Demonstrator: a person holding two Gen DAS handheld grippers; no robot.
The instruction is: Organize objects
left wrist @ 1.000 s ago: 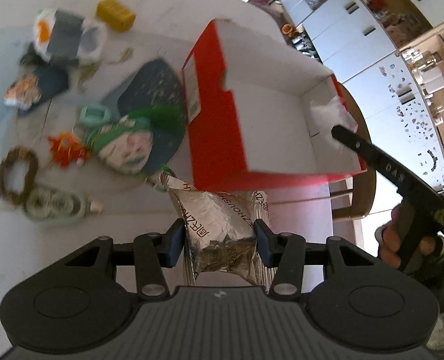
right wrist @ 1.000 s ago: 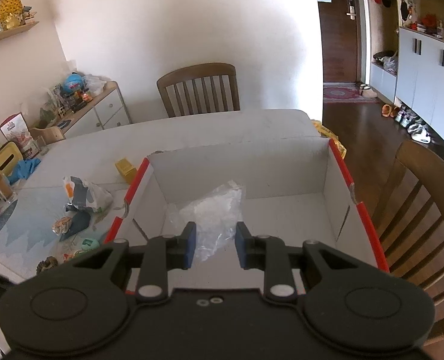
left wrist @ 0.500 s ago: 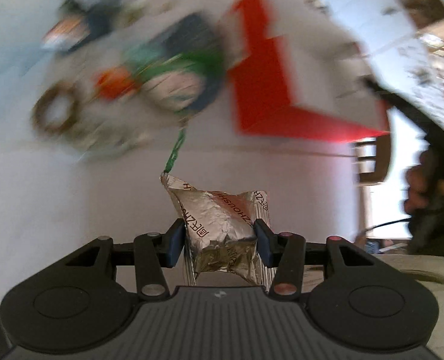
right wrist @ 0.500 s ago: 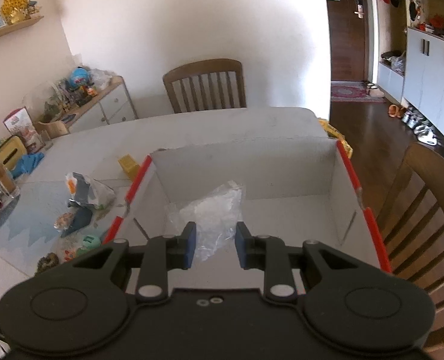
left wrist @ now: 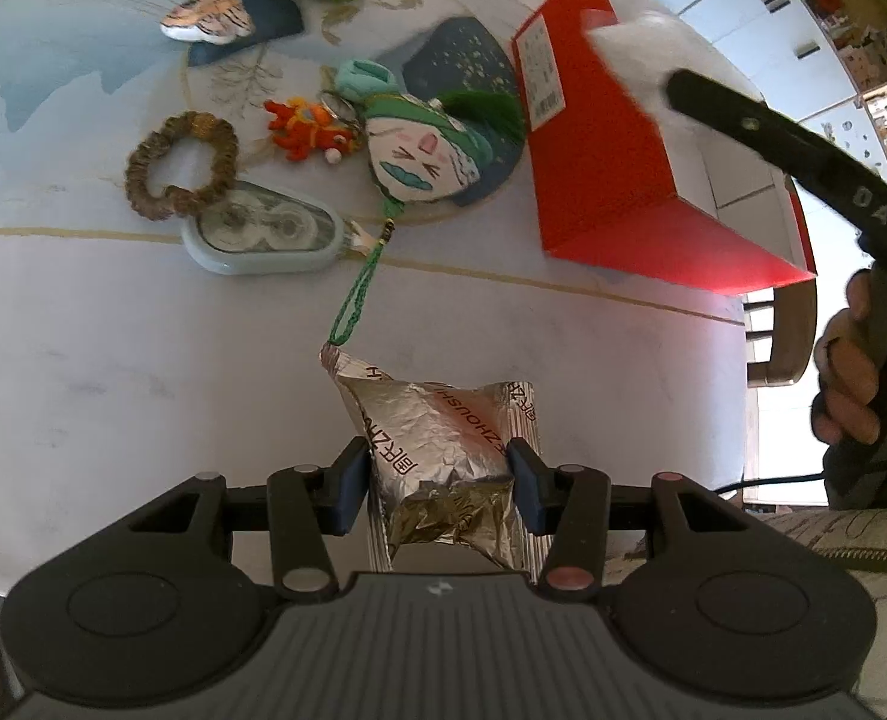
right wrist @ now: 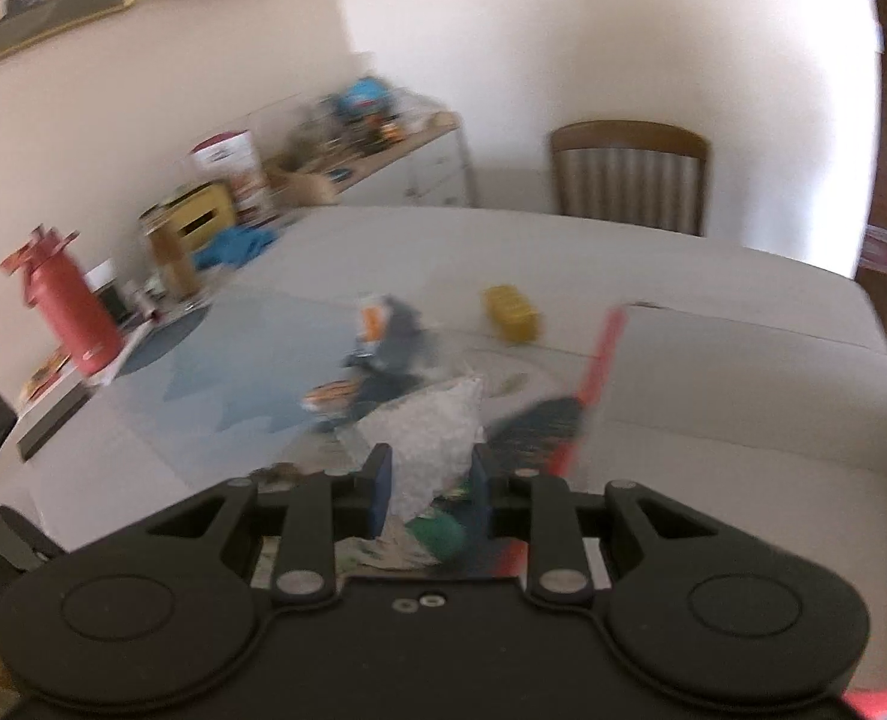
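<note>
The left gripper's [left wrist: 437, 480] fingers clamp a crinkled silver foil packet [left wrist: 443, 450]; the red cardboard box [left wrist: 599, 174] lies at two o'clock. In the right wrist view, the right gripper [right wrist: 431, 483] pinches a crumpled clear plastic bag [right wrist: 431, 438], with the box's wall [right wrist: 743, 396] at three o'clock, nearer this hand.

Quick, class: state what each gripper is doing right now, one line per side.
Left gripper: closed on the silver foil packet.
Right gripper: closed on the clear plastic bag.
</note>
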